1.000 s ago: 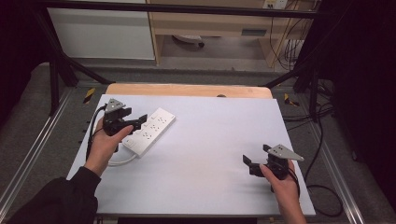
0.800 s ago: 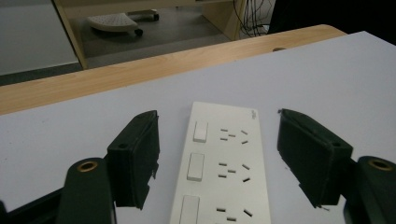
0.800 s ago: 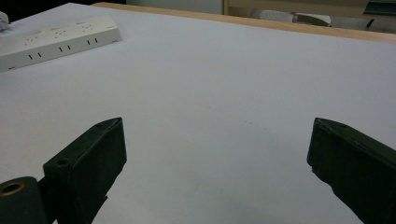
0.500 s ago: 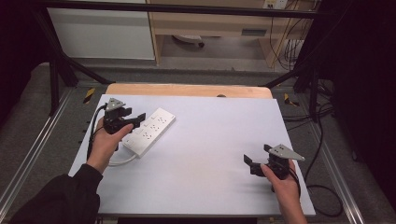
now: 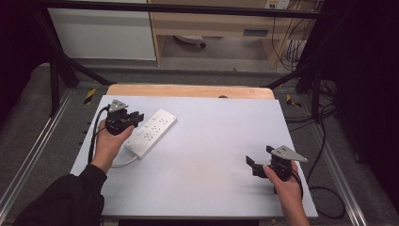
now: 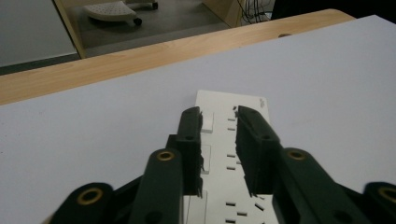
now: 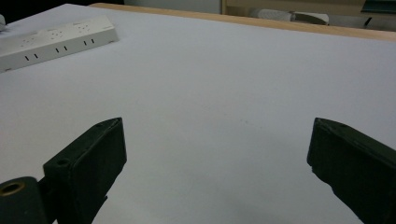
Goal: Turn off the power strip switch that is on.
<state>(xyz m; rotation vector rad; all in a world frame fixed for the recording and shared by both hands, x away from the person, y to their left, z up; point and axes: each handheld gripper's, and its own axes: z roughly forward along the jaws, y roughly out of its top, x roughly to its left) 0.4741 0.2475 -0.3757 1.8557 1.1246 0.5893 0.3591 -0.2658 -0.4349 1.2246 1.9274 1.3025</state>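
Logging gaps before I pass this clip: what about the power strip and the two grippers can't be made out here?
- Power strip: in the high view the left gripper and its hand cover the near end; whether the jaws touch it cannot be told.
- Its cable: runs under the left forearm; the plug end is hidden.
- Left gripper view: the jaws hide the strip's middle sockets; its near end is cut by the bottom edge.
- Right gripper: jaws wide apart, nothing between.

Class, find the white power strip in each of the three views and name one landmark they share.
High view: the white power strip lies left of centre on the table, by the left claw.
Left gripper view: centre, the power strip runs under and between the narrowed black jaws.
Right gripper view: top left corner, far off.
Shared landmark: the wooden strip along the table's far edge.
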